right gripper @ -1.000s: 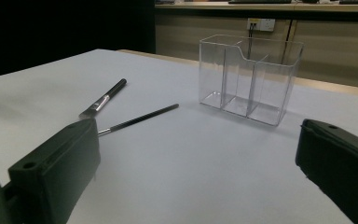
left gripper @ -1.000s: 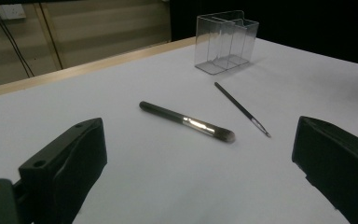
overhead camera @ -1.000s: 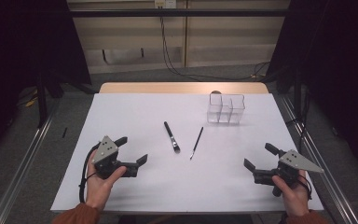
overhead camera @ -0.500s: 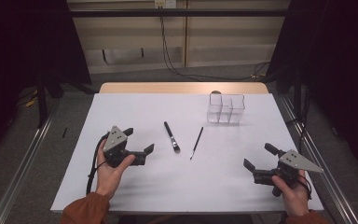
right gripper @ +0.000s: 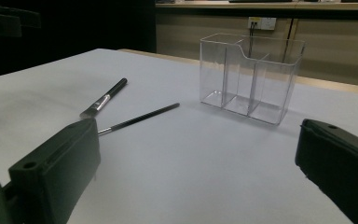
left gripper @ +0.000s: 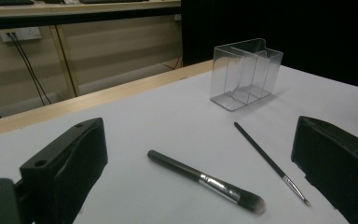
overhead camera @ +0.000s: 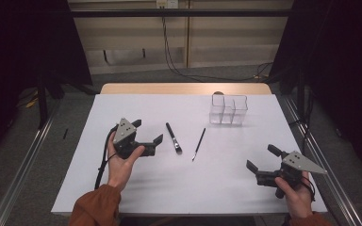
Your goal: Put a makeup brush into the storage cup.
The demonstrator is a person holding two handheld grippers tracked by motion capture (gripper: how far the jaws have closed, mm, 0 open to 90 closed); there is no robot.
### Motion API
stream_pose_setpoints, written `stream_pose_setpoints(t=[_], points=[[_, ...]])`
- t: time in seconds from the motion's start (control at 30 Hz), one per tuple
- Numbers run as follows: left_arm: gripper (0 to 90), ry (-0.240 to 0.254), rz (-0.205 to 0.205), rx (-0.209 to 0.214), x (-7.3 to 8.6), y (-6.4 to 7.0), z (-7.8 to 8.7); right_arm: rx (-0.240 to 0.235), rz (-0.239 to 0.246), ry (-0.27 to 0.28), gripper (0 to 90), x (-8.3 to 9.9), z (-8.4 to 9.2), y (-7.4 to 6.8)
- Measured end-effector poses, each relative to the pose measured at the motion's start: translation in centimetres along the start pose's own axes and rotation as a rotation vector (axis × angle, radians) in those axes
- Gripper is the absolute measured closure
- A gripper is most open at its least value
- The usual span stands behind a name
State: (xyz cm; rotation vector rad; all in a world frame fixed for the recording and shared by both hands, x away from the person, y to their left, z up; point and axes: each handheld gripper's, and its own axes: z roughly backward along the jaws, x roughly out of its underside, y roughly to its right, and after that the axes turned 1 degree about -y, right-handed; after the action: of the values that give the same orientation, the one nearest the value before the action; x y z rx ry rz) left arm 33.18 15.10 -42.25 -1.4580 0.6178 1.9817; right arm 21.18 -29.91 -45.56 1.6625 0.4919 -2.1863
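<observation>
Thick brush: black handle, silver ferrule, dark bristle head with a paler tip (seen best in the left gripper view). Lies flat on the white table, left of centre, bristles toward the person, handle pointing away.

Thin brush: slim black stick, small metal ferrule, fine tip toward the person. Lies just right of the thick one, apart from it, slanted the other way so the two handles splay outward at the far end.

Left gripper: jaws spread wide, nothing between them, just left of the thick brush and aimed at it, not touching. Held in the left hand, orange sleeve below.

Clear organiser: transparent plastic, three compartments, upright near the far edge, well beyond both brushes.

Right gripper: jaws spread, nothing held, near the front right corner, well apart from the brushes.
</observation>
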Motion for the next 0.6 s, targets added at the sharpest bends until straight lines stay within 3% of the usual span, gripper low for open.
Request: stream_pose_setpoints(t=[0.37, 0.6], points=[[3.3, -0.015, -0.02, 0.01, -1.8, 0.3, -1.7, 0.002, -0.002, 0.001, 0.0, 0.0, 0.0, 0.1], [3.3, -0.034, -0.012, 0.005, -2.6, -0.3, -3.7, -0.003, -0.003, 0.001, 0.0, 0.0, -0.1, 0.0]])
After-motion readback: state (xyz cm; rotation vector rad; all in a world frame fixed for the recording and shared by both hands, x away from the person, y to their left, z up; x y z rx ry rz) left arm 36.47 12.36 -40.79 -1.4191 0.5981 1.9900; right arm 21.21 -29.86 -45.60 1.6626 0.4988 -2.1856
